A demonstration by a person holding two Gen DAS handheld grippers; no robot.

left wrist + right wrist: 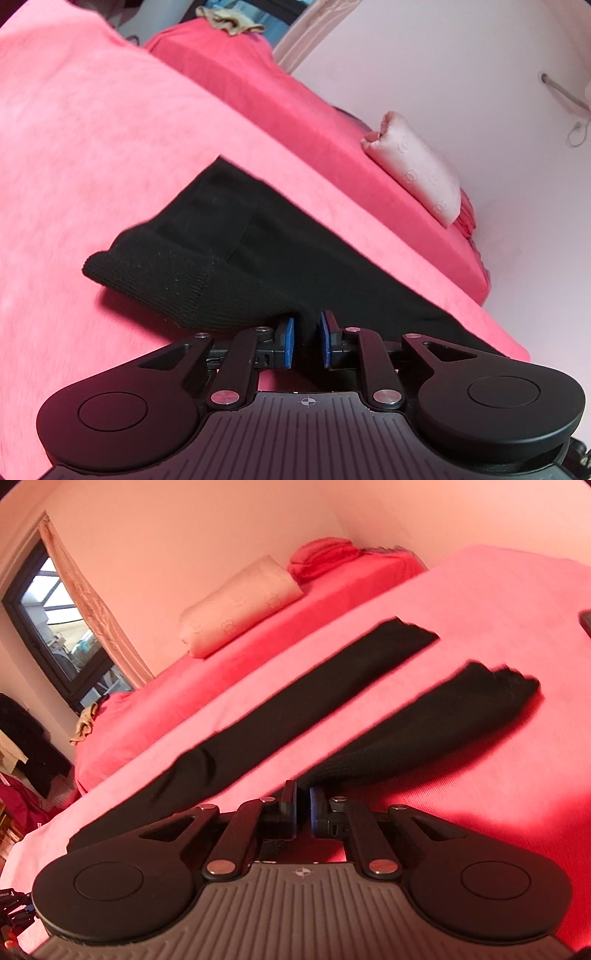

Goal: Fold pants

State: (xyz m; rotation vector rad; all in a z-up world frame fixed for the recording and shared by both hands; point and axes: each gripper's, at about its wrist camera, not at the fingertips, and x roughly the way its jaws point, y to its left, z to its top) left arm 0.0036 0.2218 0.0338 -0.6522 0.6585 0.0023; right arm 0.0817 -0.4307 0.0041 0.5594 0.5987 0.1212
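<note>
Black pants lie on a pink bed cover. In the left wrist view a ribbed, folded-over end rises off the cover into my left gripper, whose blue pads pinch the black fabric. In the right wrist view two pant legs stretch away over the cover: the far leg lies flat, the near leg lifts toward me. My right gripper is shut on the near leg's edge, with the fabric running in between the pads.
A pale rolled pillow rests on the red sheet beyond the pink cover, by the wall. A window with a curtain is at the left. A beige cloth lies at the bed's corner. A dark object shows at the right edge.
</note>
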